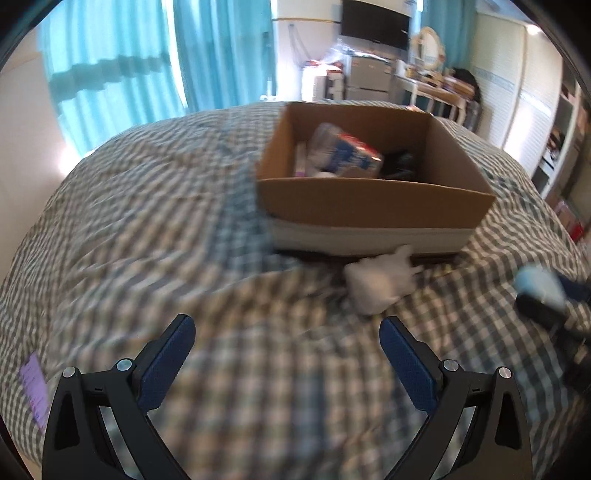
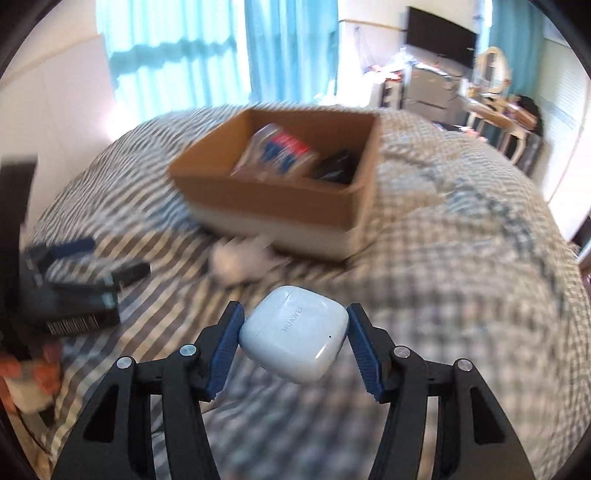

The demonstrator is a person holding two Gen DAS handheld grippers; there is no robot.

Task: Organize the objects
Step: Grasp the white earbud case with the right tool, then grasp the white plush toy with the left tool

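The right tool (image 2: 294, 332) clamps a white earbud case (image 2: 294, 334) above the checked bed (image 2: 461, 258), while the left tool (image 1: 288, 354) gapes apart near the cardboard box (image 1: 373, 201).

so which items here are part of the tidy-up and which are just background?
Job:
- earbud case, held in the right gripper
- cardboard box, already holding a packet and a dark item
- white crumpled thing on the bed
- left gripper, jaws open

Background:
- checked bedspread
- curtains
- TV
- dresser mirror

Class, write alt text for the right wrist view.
The right gripper clamps a white earbud case above a checked bedspread. Ahead sits an open cardboard box holding a packet.
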